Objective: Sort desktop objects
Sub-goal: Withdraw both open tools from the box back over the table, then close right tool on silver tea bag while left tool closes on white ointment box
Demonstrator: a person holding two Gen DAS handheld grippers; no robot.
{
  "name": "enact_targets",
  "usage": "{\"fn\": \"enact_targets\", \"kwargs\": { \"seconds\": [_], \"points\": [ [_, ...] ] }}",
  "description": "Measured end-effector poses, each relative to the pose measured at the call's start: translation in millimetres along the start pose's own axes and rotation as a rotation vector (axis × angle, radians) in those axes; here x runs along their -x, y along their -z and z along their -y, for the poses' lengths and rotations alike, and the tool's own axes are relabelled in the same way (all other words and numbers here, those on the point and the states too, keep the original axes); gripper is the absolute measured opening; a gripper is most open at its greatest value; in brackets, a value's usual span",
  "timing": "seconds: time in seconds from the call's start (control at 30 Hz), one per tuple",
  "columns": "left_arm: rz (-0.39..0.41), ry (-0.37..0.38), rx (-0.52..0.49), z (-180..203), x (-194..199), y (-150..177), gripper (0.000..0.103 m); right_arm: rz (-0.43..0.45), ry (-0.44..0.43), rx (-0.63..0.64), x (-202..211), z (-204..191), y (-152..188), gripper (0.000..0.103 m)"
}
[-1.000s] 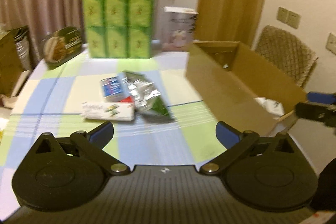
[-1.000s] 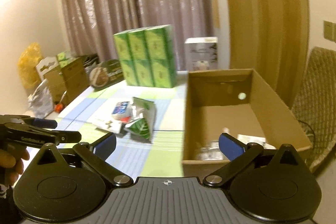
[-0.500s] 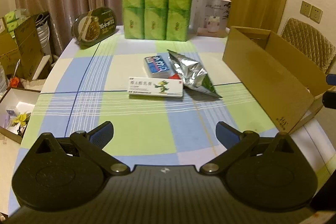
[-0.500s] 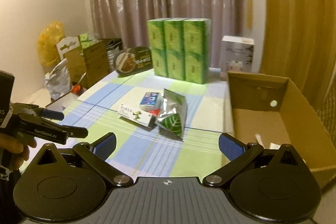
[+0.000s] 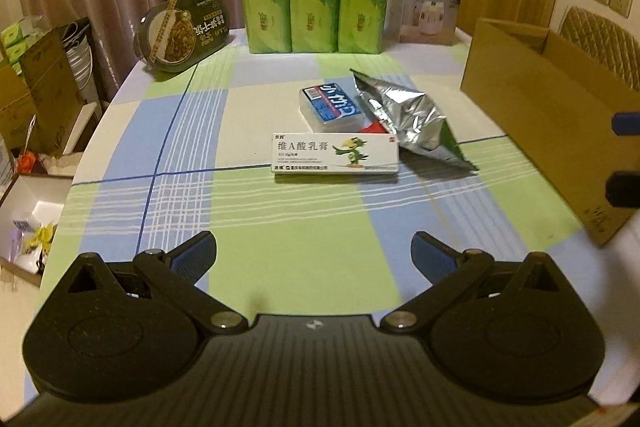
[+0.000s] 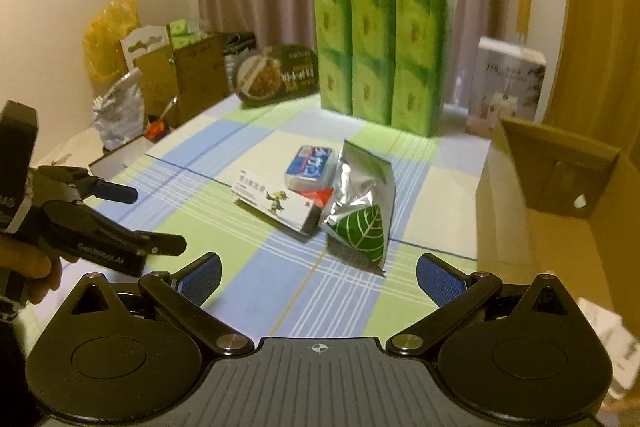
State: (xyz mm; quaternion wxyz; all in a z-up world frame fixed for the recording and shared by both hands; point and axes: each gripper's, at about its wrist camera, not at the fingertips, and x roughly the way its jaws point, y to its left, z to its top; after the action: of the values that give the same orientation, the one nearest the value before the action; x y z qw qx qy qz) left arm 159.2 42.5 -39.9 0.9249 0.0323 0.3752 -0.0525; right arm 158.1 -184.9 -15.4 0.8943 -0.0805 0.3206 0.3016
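Three loose items lie bunched mid-worktop: a white ointment box (image 5: 336,158) nearest the camera, a blue-labelled packet (image 5: 331,105) just behind it, and a foil pouch (image 5: 412,125) touching both on their right. The open cardboard carton (image 5: 552,123) stands at the worktop's (image 5: 280,259) right edge, with some things apparently already inside it. Both tongs hang spread wide and empty, the left tongs (image 5: 314,253) squarely facing the ointment box, the right tongs (image 6: 318,273) nearer the pouch. The box looks the easiest first pick: approach low, straddle its narrow width, and close firmly without nudging the packet. The pouch will likely crumple, so pinch it along its sealed top edge.
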Motion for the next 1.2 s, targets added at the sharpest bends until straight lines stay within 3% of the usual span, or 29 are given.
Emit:
{"fn": "enact_targets", "kwargs": {
  "seconds": [0.5, 0.63, 0.77, 0.87, 0.93, 1.03, 1.2],
  "points": [
    [-0.051, 0.1, 0.095, -18.5, -77.3, -20.3, 0.102, -0.112, -0.01, -0.152, -116.6, 55.4, -32.2, 0.101],
    [-0.084, 0.158, 0.116, -22.1, -95.1, -27.4, 0.102, -0.151, -0.005, -0.151, -140.4, 64.1, -40.1, 0.1],
    [-0.106, 0.236, 0.076, -21.2, -107.3, -31.5, 0.102, -0.202, -0.014, -0.133, -161.3, 69.9, -45.4, 0.088],
    [-0.105, 0.275, 0.057, -19.8, -113.0, -33.6, 0.102, -0.227, -0.007, -0.111, -170.4, 72.6, -45.8, 0.087],
    [-0.097, 0.287, 0.048, -18.5, -114.6, -35.0, 0.102, -0.242, -0.02, -0.093, -173.6, 71.1, -44.3, 0.086],
    [-0.092, 0.289, 0.031, -15.4, -117.4, -34.9, 0.102, -0.268, -0.058, -0.074, -175.7, 65.8, -41.3, 0.073],
    [-0.086, 0.296, 0.013, -13.4, -118.4, -32.9, 0.102, -0.283, -0.079, -0.038, -167.9, 55.0, -37.2, 0.06]
  ]
}}
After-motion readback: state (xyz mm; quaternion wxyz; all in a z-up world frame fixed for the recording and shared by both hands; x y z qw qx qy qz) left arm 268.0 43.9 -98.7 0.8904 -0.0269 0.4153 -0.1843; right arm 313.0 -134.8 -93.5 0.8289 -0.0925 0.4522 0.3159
